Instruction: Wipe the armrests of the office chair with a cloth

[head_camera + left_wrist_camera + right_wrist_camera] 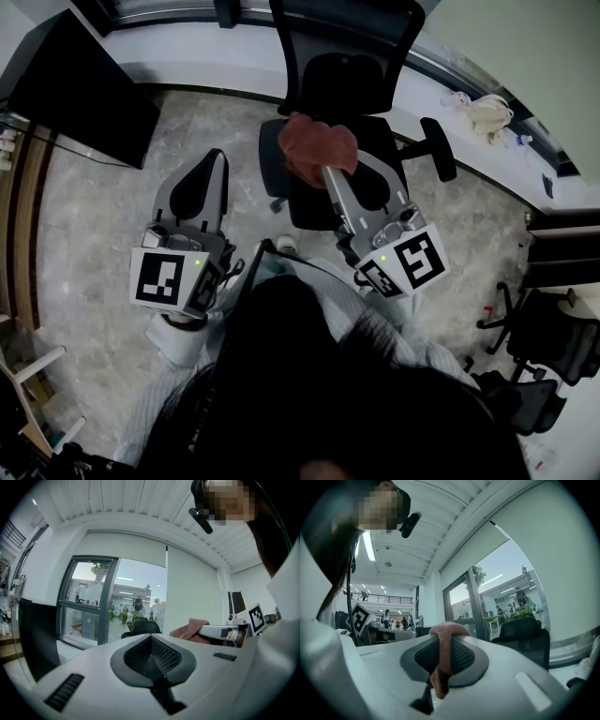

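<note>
A black office chair (323, 70) stands ahead of me on the marble floor, its right armrest (439, 148) sticking out to the side. My right gripper (328, 172) is shut on a reddish-brown cloth (317, 148) that hangs bunched over the seat's front left. In the right gripper view the cloth (442, 656) is pinched between the jaws of the right gripper (444, 638), with the chair (526, 637) beyond. My left gripper (217, 157) is held to the left of the chair, shut and holding nothing. In its own view the left gripper (151, 638) points level toward the windows.
A black panel (84, 89) leans at the far left. A second black chair (548, 337) stands at the right edge. White odds and ends (487, 112) lie on the ledge at the upper right. A wooden shelf (19, 234) lines the left edge.
</note>
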Demonstrator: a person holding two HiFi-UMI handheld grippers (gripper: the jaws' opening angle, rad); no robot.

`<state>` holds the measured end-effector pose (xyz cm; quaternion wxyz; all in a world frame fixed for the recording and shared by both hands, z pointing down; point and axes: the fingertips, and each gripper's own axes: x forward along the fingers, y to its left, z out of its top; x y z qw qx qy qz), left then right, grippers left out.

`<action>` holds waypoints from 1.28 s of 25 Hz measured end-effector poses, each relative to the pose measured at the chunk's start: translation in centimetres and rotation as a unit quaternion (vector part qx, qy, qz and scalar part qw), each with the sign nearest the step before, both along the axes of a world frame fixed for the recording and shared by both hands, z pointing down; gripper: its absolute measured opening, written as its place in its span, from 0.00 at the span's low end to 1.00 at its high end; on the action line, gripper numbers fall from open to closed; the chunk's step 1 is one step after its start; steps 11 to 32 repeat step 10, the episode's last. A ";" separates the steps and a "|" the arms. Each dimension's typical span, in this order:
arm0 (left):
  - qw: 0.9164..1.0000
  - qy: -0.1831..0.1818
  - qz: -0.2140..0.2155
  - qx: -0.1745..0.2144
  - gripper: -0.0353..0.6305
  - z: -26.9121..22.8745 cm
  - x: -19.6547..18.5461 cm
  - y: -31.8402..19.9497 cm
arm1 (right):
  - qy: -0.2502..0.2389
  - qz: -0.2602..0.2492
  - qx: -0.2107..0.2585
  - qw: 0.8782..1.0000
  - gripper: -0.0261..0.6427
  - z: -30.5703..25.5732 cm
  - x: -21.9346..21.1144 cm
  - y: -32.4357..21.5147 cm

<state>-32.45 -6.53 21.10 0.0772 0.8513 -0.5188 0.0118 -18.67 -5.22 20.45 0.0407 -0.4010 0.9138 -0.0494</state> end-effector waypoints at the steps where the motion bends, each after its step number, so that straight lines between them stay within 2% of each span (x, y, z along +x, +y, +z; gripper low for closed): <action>1: 1.000 -0.001 0.000 0.000 0.06 0.0 0.0 0.0 | 0.000 0.000 0.000 1.000 0.07 0.0 0.0 0.0; 32: 1.000 -0.005 0.009 -0.008 0.06 0.6 0.1 0.1 | 0.002 0.002 -0.001 1.000 0.07 0.1 0.0 0.0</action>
